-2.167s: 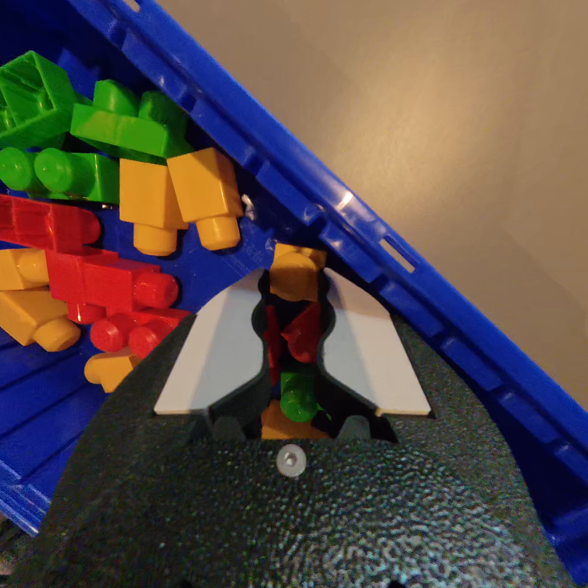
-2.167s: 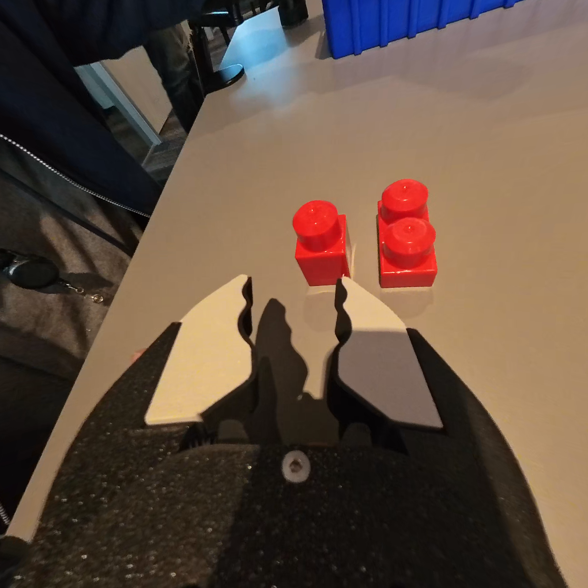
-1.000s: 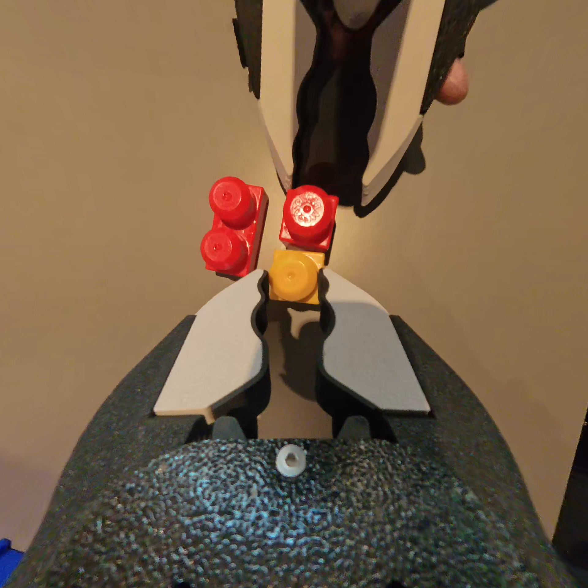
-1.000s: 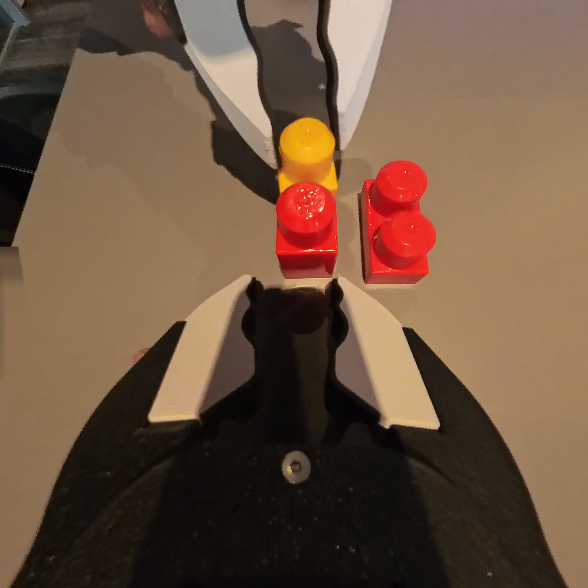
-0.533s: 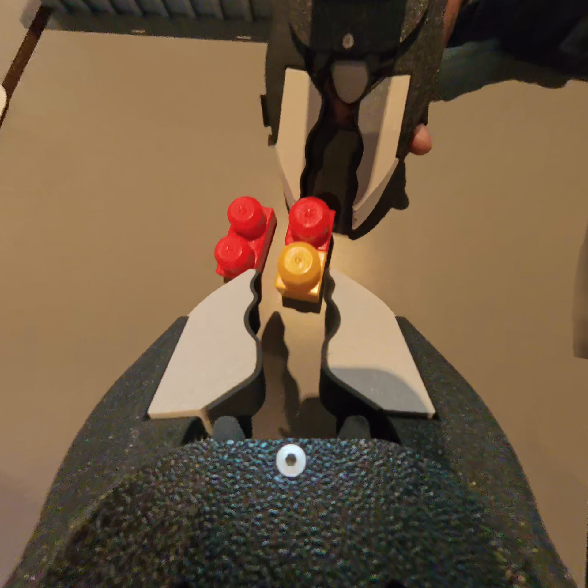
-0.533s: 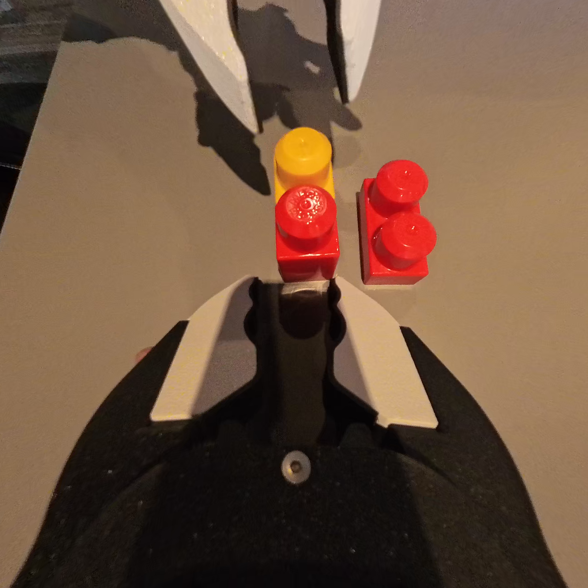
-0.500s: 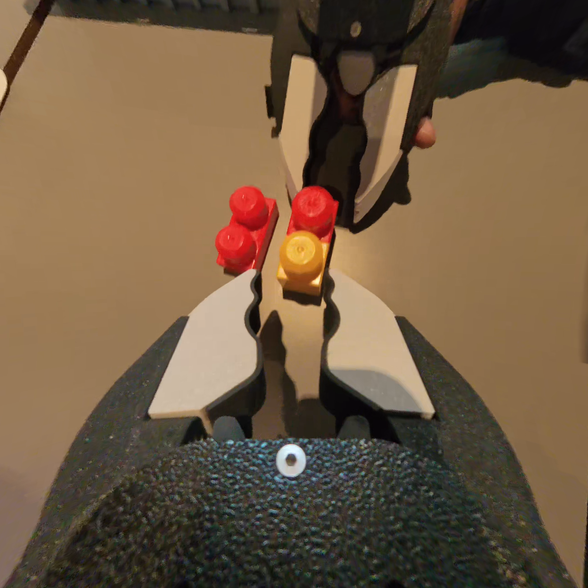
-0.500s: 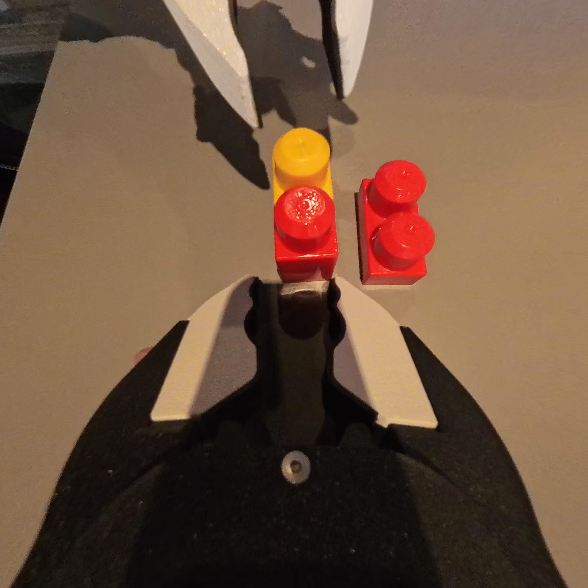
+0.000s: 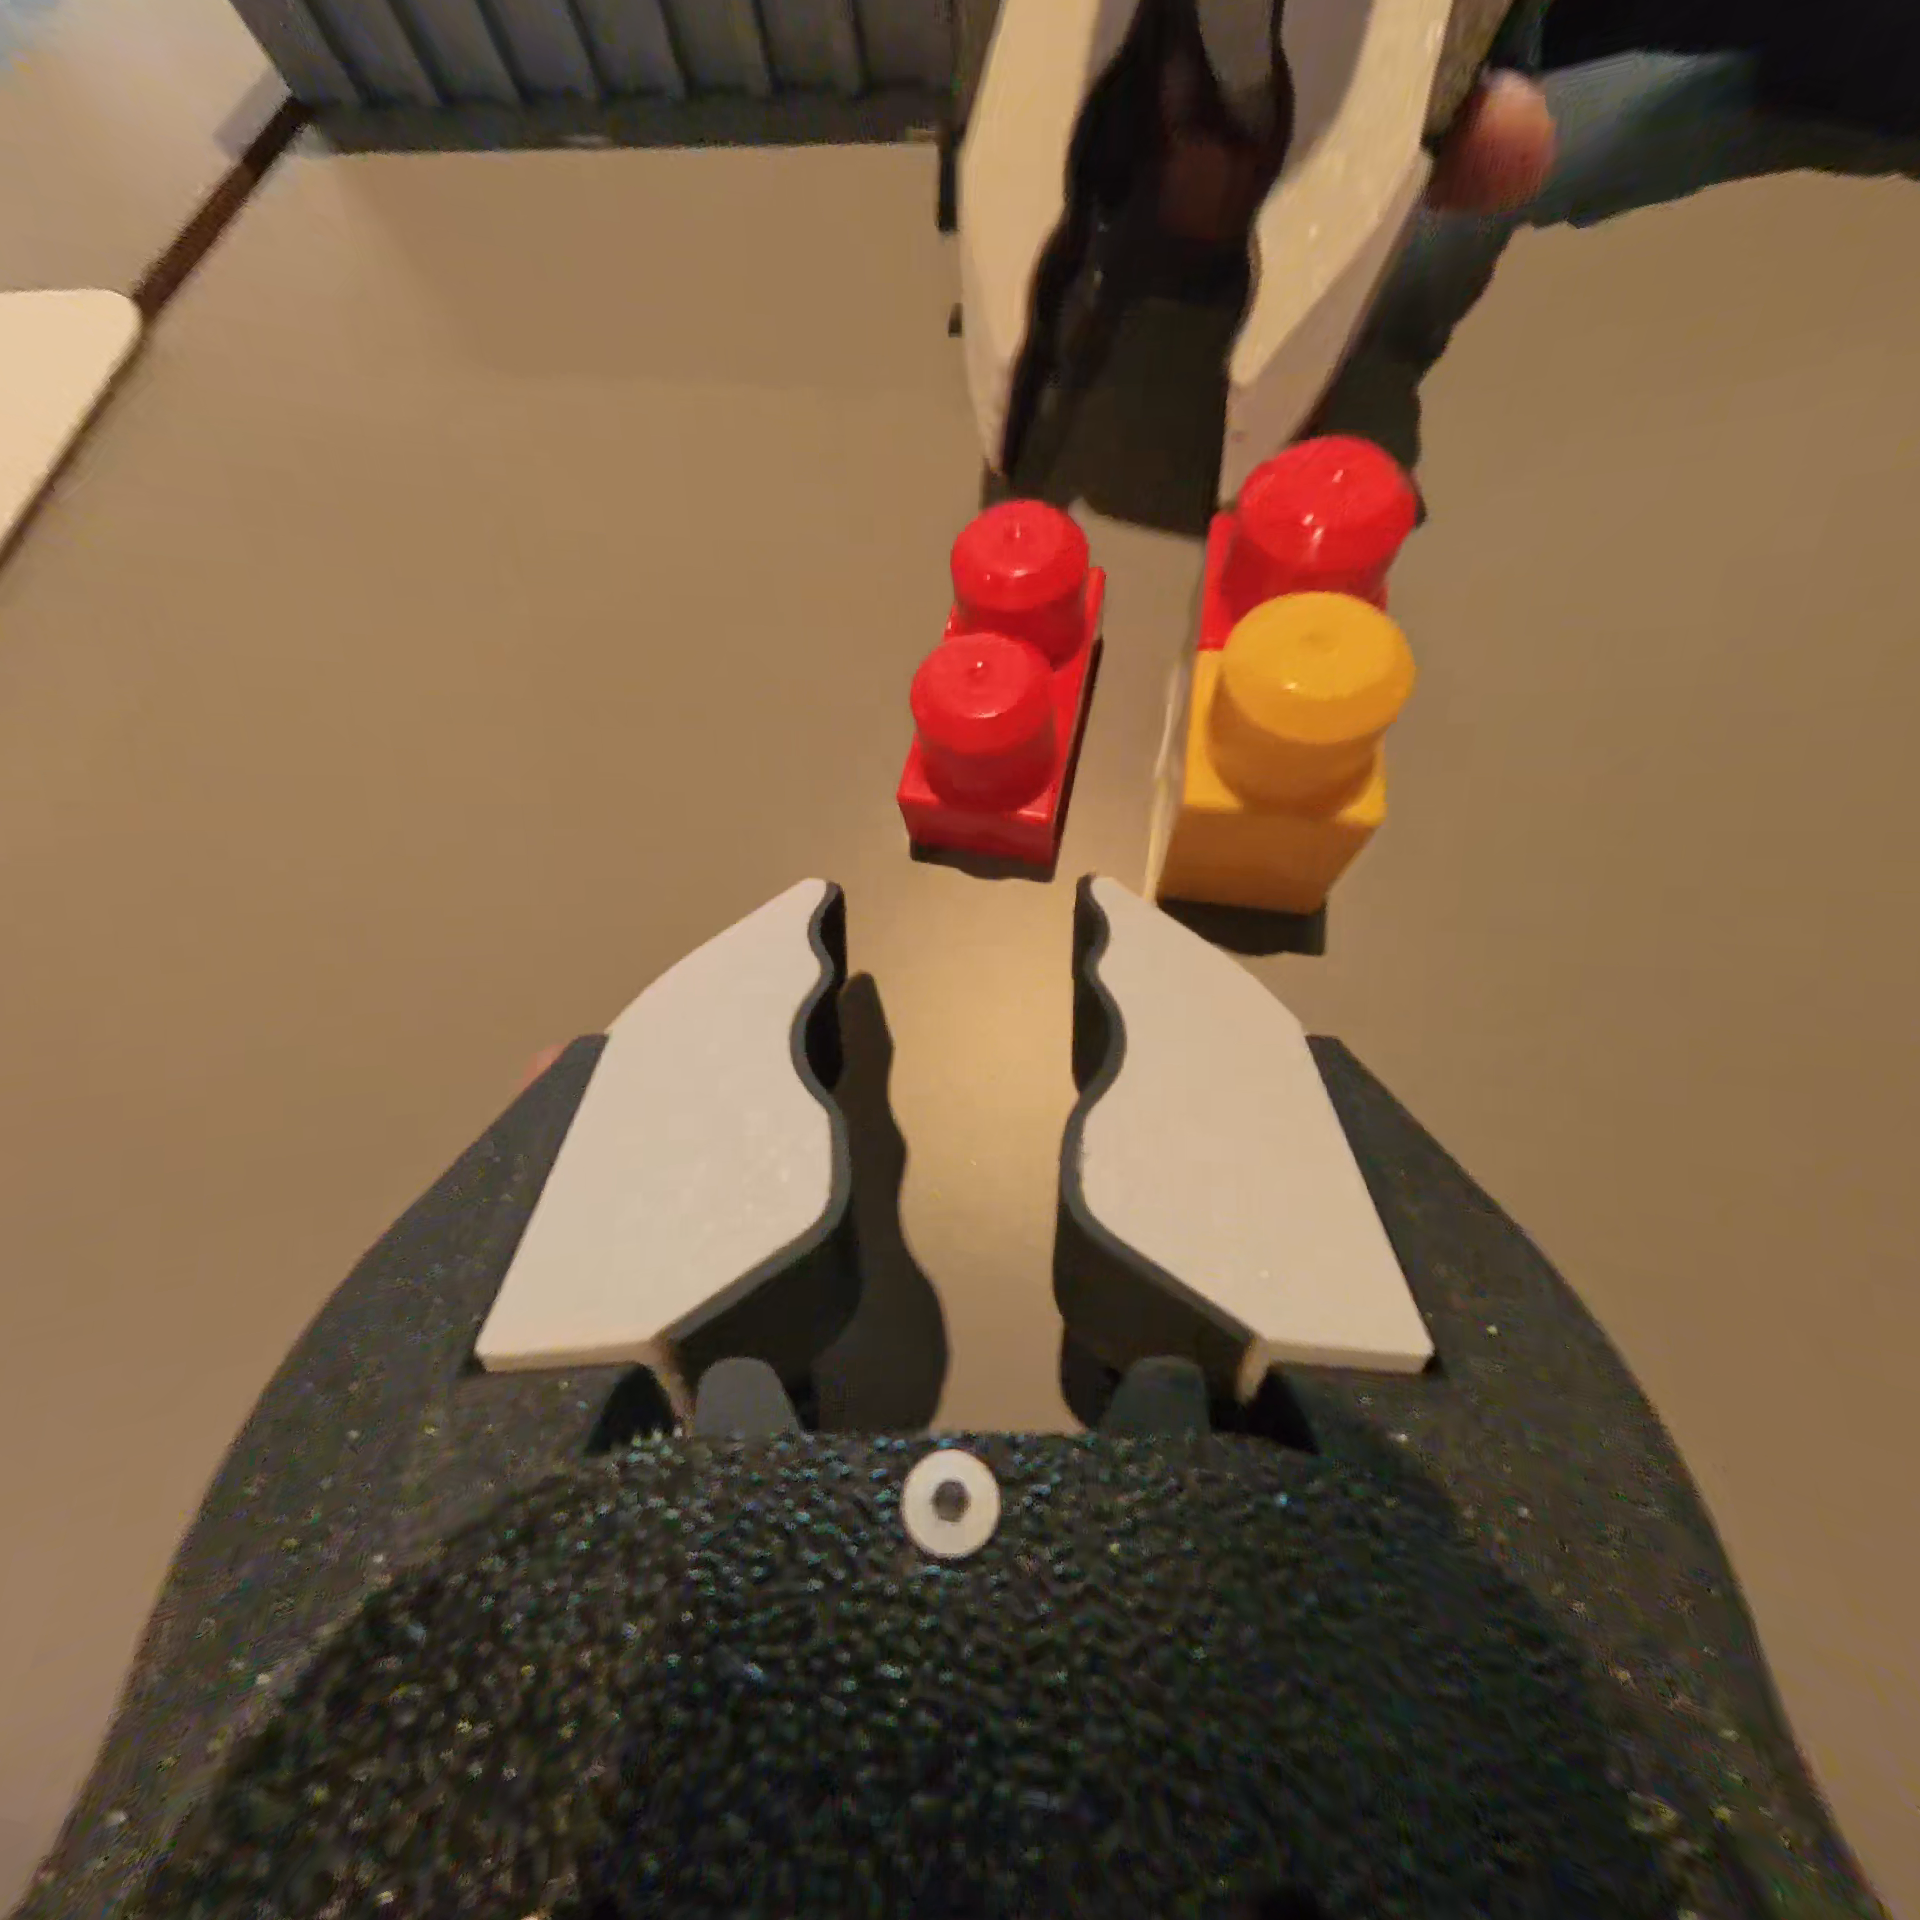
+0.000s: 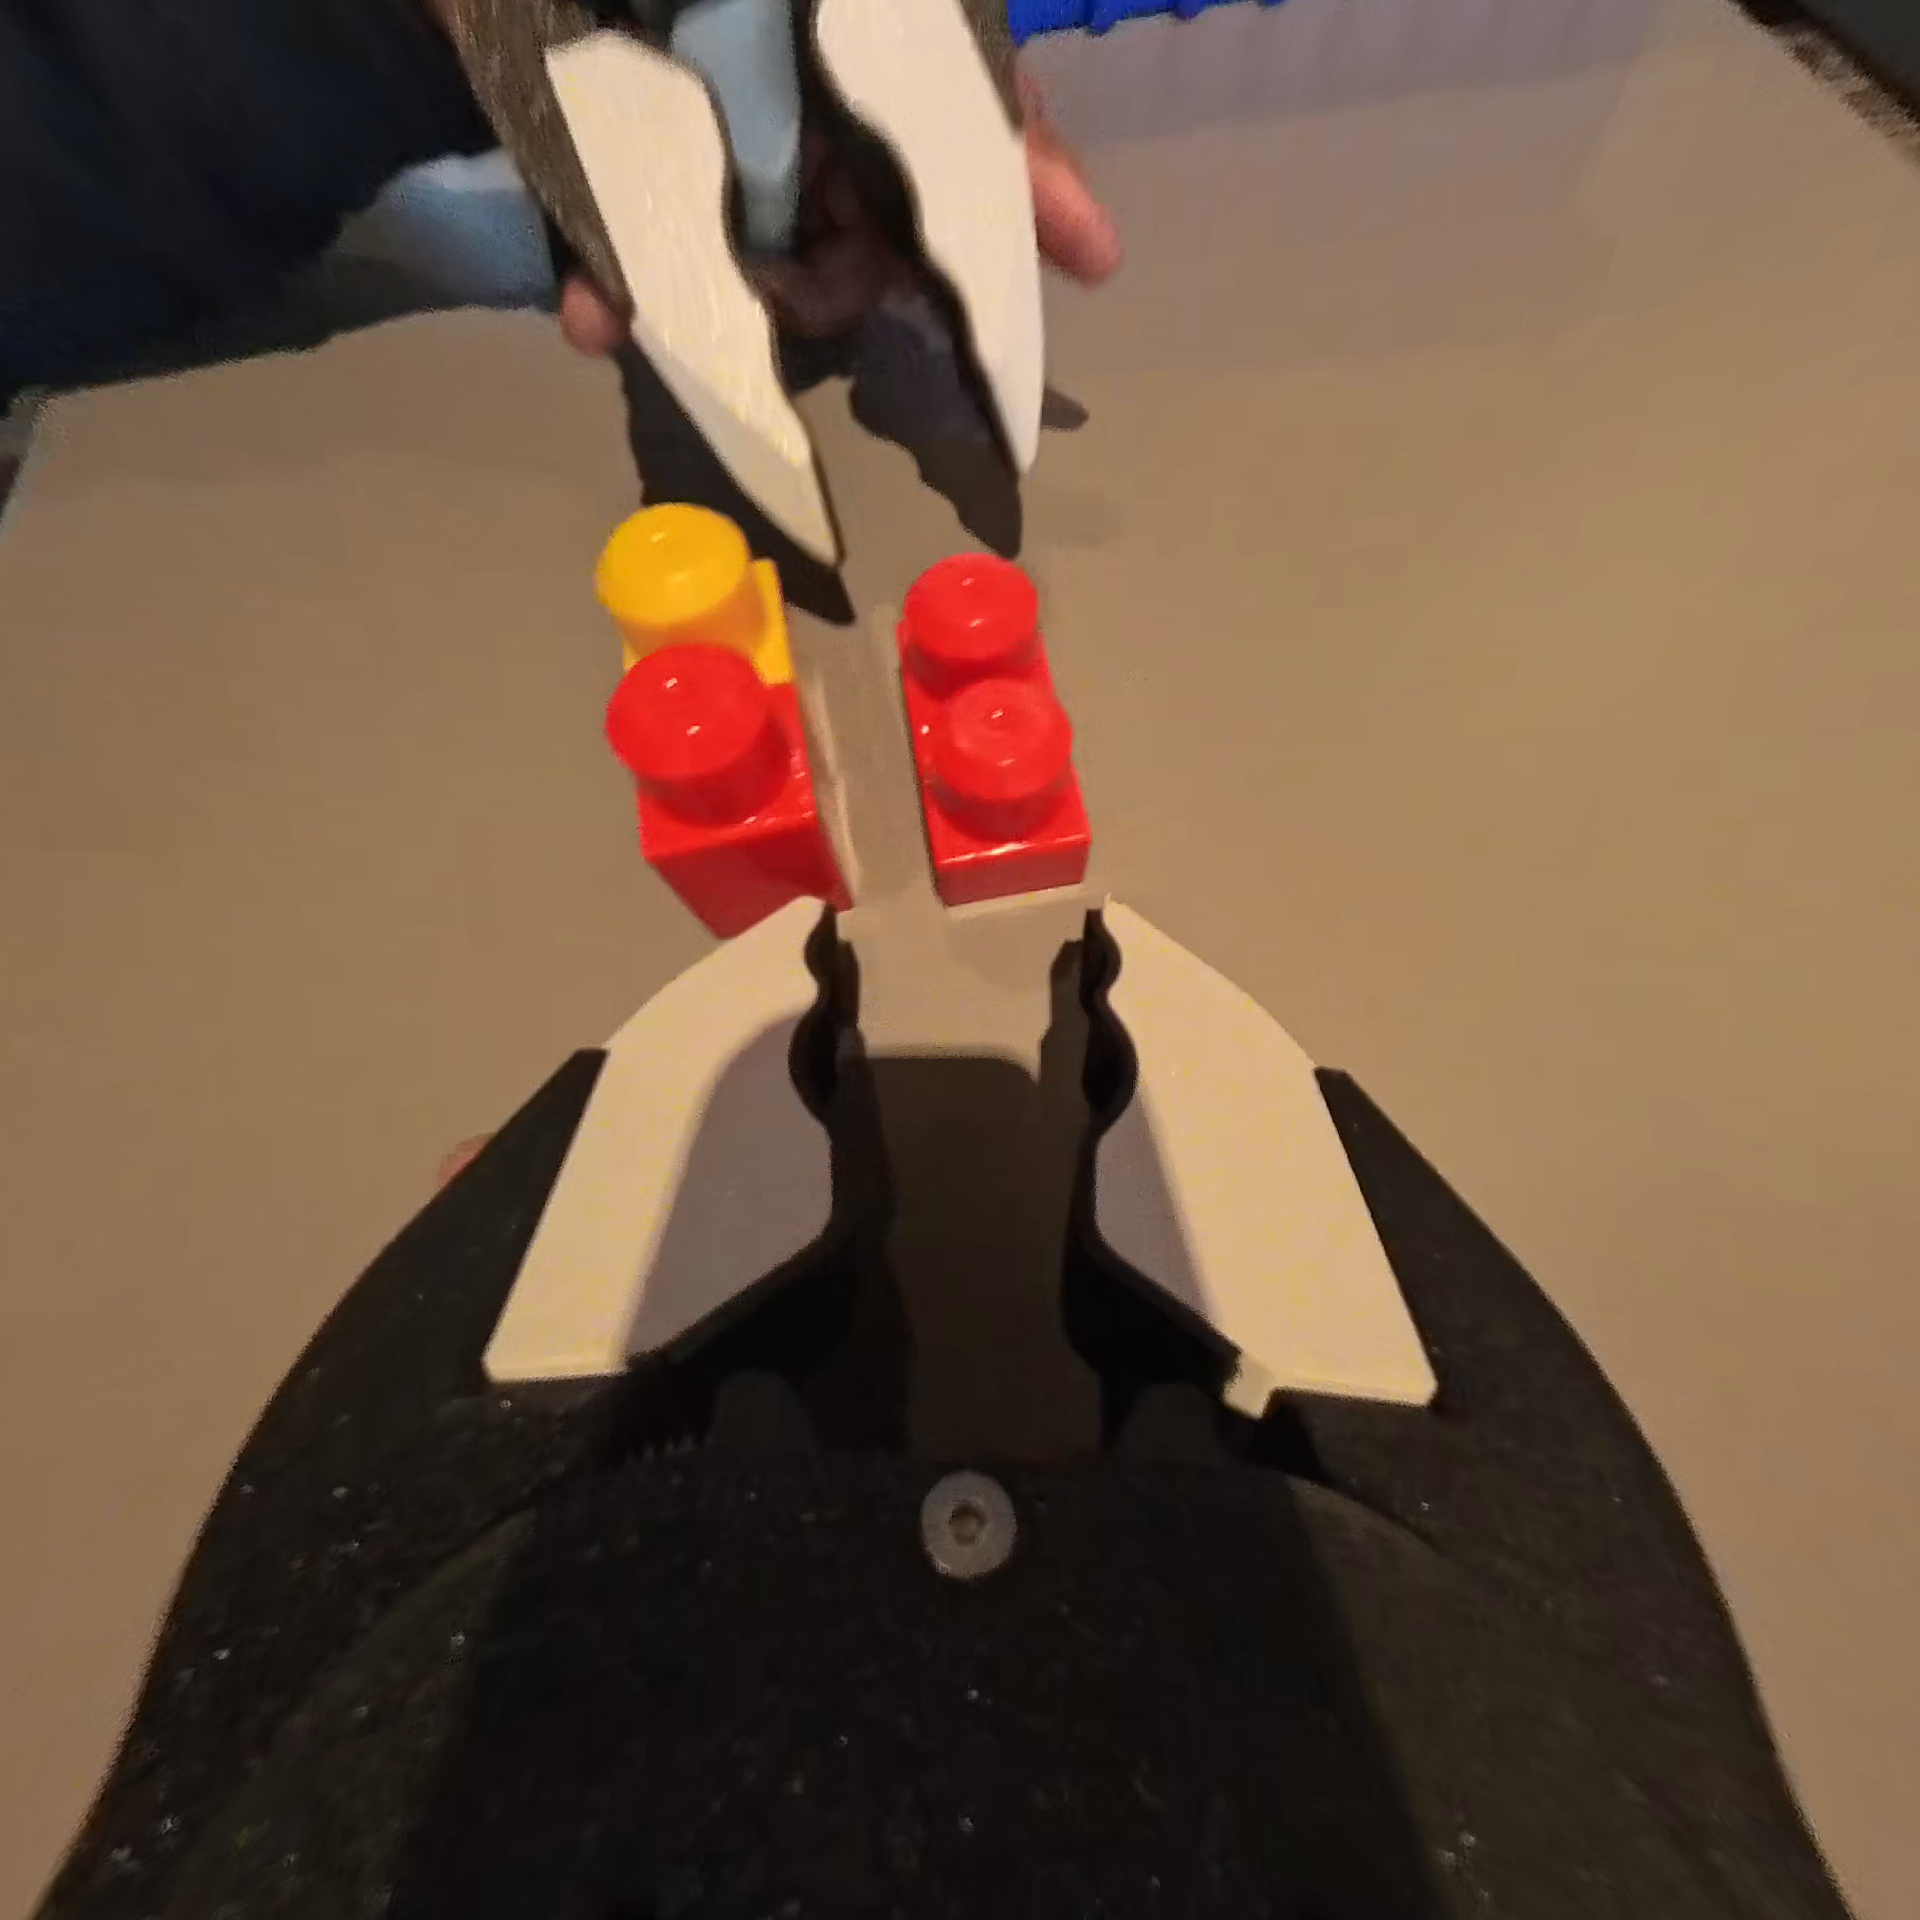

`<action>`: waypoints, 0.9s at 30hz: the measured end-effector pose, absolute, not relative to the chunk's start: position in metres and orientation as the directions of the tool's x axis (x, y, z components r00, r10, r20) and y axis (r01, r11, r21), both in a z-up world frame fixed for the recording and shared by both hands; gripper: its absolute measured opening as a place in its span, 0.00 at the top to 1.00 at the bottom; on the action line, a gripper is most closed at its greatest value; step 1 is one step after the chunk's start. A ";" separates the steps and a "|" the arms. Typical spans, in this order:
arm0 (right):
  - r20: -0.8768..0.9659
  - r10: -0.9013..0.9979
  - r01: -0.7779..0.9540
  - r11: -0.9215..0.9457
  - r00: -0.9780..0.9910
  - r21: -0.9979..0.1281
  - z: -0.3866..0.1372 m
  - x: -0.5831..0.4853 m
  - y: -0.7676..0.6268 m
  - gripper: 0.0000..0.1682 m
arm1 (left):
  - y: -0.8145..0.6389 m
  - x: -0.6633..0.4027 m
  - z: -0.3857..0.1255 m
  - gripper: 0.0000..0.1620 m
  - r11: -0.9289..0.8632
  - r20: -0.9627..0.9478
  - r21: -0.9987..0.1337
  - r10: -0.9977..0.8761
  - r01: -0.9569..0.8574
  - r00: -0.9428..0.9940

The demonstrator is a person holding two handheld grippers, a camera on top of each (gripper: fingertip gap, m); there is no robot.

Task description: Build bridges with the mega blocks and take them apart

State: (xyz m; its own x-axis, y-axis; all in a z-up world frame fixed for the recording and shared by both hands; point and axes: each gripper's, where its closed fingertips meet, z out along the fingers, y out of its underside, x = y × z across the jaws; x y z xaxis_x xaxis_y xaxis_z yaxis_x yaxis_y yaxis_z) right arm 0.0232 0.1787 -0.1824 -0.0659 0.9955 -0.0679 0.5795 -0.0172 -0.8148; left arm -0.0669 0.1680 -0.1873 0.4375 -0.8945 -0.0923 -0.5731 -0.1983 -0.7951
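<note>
Three blocks stand on the tan table (image 9: 416,727). A yellow one-stud block (image 9: 1273,758) and a red one-stud block (image 9: 1314,530) stand touching in a row. A flat red two-stud block (image 9: 997,696) lies beside them. My left gripper (image 9: 956,899) is open and empty, its tips just short of the two-stud block. In the right wrist view the yellow block (image 10: 691,597), red one-stud block (image 10: 727,790) and two-stud block (image 10: 992,748) sit just beyond my right gripper (image 10: 961,920), which is open and empty. Each gripper shows opposite the other, raised: the right gripper (image 9: 1122,447), the left gripper (image 10: 925,499).
A grey ribbed panel (image 9: 582,52) runs along the table's far edge in the left wrist view. A pale surface (image 9: 52,395) sits at the far left. A person's fingers (image 10: 1070,218) hold the far gripper. Bare table lies to both sides of the blocks. Some 10 centimetres of space lies between my two pairs of fingers.
My left gripper let go of the yellow block, drew back and shifted left toward the two-stud block. My right gripper drew back and shifted toward the gap between the blocks. The blocks stayed put.
</note>
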 end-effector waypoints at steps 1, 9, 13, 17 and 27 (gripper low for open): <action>-0.072 0.996 0.574 -0.029 -0.052 -0.819 -0.182 0.021 0.183 0.73 | 0.169 -0.065 -0.194 0.75 -0.203 -0.083 -0.778 -0.905 -0.594 0.417; -0.040 0.991 0.655 0.054 -0.128 -0.754 -0.197 0.005 0.187 0.72 | 0.180 -0.048 -0.201 0.74 -0.101 -0.141 -0.735 -0.945 -0.671 0.296; -0.015 0.989 0.693 0.092 -0.146 -0.715 -0.205 0.003 0.185 0.73 | 0.180 -0.044 -0.202 0.76 -0.089 -0.139 -0.734 -0.950 -0.674 0.278; 0.016 0.989 0.698 0.114 -0.146 -0.707 -0.206 0.000 0.186 0.78 | 0.179 -0.043 -0.202 0.80 -0.086 -0.139 -0.733 -0.952 -0.675 0.273; 0.008 0.990 0.698 0.105 -0.140 -0.709 -0.206 -0.001 0.187 0.79 | 0.177 -0.042 -0.203 0.75 -0.098 -0.109 -0.732 -0.960 -0.674 0.258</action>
